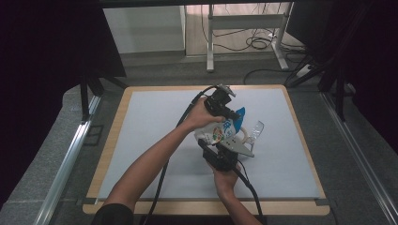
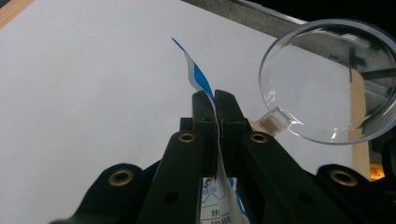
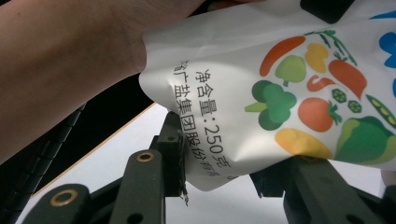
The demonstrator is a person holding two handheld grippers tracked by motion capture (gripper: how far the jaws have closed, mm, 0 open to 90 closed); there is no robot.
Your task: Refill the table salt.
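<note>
The person reaches with 2 forearms from the bottom of the high view. The left forearm goes diagonally up toward the table middle, and the left hand point(image 1: 202, 115) bends at the wrist so that the left gripper point(image 1: 224, 108) points down and to the right. The right hand point(image 1: 225, 177) comes from below, nearer to the front edge of the table point(image 1: 141, 140), and its right gripper point(image 1: 220, 149) points upward, away from the person.

Between the 2 grippers is a white pouch point(image 1: 224, 131) with printed vegetables and blue corners. It is held above the grey mat, near the table middle. Its long axis runs between the 2 grippers, from the person's side up toward the far side, a little tilted; the blue top edge points to the far right.

In the left gripper view the jaws are pressed together on the thin blue-and-white top seam of the pouch point(image 2: 205, 88). In the right gripper view the jaws stand partly apart and clamp the lower, filled part of the pouch point(image 3: 261, 93) from both sides.

A clear plastic cup point(image 1: 253, 131) lies just to the right of the pouch.
</note>
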